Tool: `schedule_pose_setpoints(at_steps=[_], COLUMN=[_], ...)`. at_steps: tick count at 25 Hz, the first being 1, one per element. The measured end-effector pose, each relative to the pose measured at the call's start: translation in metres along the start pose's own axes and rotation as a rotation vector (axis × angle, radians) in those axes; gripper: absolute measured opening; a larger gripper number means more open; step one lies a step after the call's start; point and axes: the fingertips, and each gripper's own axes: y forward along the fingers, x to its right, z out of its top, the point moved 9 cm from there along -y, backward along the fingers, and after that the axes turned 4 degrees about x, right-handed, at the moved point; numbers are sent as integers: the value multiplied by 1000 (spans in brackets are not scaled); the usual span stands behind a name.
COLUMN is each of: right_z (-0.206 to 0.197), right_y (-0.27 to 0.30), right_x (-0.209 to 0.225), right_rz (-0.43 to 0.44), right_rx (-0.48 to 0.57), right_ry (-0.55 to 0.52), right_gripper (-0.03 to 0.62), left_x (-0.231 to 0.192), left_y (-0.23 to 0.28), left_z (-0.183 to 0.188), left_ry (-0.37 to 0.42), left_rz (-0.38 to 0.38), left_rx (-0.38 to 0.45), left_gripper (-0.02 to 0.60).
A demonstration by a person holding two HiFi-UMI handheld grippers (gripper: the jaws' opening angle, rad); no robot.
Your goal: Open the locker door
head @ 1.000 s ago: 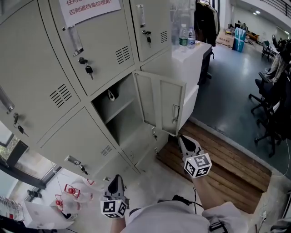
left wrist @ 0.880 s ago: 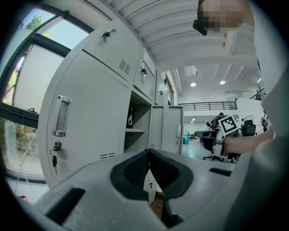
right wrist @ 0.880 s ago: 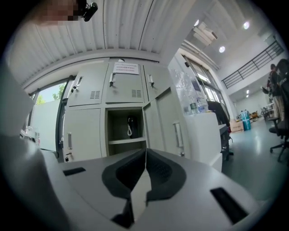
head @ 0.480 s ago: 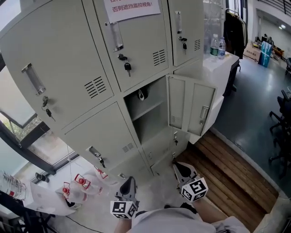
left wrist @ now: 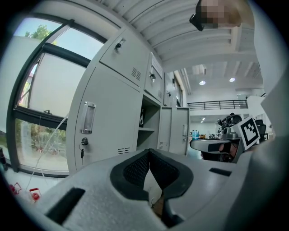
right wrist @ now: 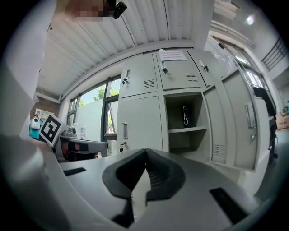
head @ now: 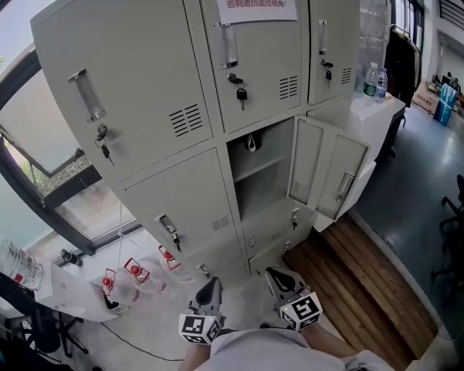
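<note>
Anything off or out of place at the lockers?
One locker door stands swung open beside its compartment; every other door in view is shut. A dark loop hangs inside, above the shelf. Nothing looks damaged or spilled.

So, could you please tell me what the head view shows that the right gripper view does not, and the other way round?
Only the head view shows the brown wooden floor planks and the small red-and-white items lying at lower left. Only the right gripper view shows the ribbed white ceiling and the right gripper end-on, its jaws shut on nothing. Both show the open pale grey metal locker door, the shelved compartment behind it, and the white paper notice above.
</note>
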Motion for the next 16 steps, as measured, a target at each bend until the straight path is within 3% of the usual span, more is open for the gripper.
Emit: schedule_pose_setpoints(at_steps=[16], right_z=[-4], right_y=[-8], right_x=[7], right_rz=[-4], right_rx=[-6], right_ry=[9], right_gripper=[12], left_x=[9], left_y=[1], left_z=[-3], left_ry=[7], left_rz=[0], left_rx=[-14], left_gripper=[2])
